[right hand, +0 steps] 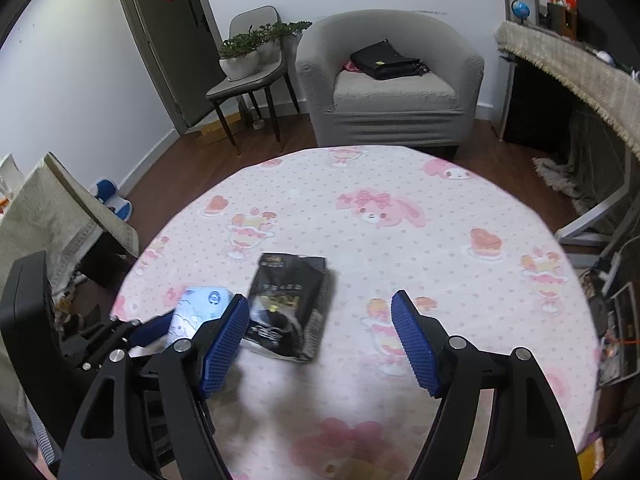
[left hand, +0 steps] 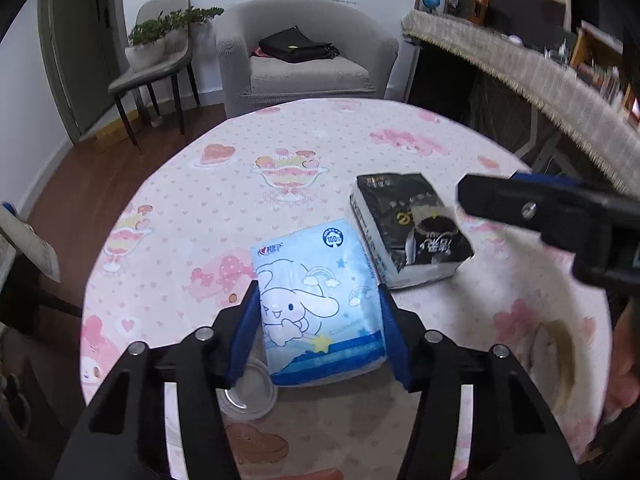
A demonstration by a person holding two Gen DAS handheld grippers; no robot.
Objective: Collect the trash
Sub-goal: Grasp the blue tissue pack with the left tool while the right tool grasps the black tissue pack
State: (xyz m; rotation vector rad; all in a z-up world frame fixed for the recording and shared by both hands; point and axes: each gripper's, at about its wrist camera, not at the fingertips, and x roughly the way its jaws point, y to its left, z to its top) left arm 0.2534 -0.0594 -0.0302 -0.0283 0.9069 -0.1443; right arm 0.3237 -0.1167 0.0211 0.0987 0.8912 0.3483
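Your left tongs [left hand: 318,330] straddle the blue tissue pack [left hand: 316,304] on the desk [left hand: 168,216], pads clamped on its two long sides, its long axis running away along the fingers. Your right tongs [right hand: 320,340] hang wide and empty, angled down; the black packet [right hand: 286,304] lies just beside their left pad.

Two tissue packs [left hand: 320,304] [left hand: 408,228], one lid [left hand: 250,394]
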